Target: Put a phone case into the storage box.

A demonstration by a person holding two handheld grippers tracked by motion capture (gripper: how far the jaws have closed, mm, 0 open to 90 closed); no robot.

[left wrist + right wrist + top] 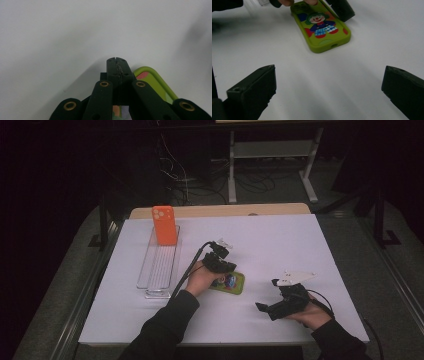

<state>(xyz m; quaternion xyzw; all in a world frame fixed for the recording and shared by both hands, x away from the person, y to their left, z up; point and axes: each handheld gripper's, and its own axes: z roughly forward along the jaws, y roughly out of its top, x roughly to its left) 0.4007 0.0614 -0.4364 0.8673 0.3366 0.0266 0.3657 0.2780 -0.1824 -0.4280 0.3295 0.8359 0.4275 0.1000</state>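
1. Green phone case [229, 282] lies flat on the white table [280, 240] in the high view, near the middle, with the person's left hand [200, 279] and left gripper [218, 260] over its left end. An orange phone case [164, 225] stands upright at the far end of a clear slotted rack [159, 265], well apart from the green one. The right gripper [280, 306] rests at the near right, held in the right hand [312, 316], apart from the case.

2. In the left gripper view the two black jaws are pressed together, their toothed faces meeting with nothing visible between them. The lime rim of the case shows just beside and under the jaws, to their right; whether the jaw tips touch it I cannot tell.

3. In the right gripper view the jaws stand spread wide, with bare table between them. The case lies beyond, printed with a clown, fingertips [287, 2] and a black jaw of the other gripper [340, 8] at its far end.

4. My judgement: the case looks light, soft and rubbery, so it should bend rather than break and grip well rather than slip. Lying flat, it offers little to pinch; the raised rim along a long edge or a corner seems the best hold, after tipping one end up.
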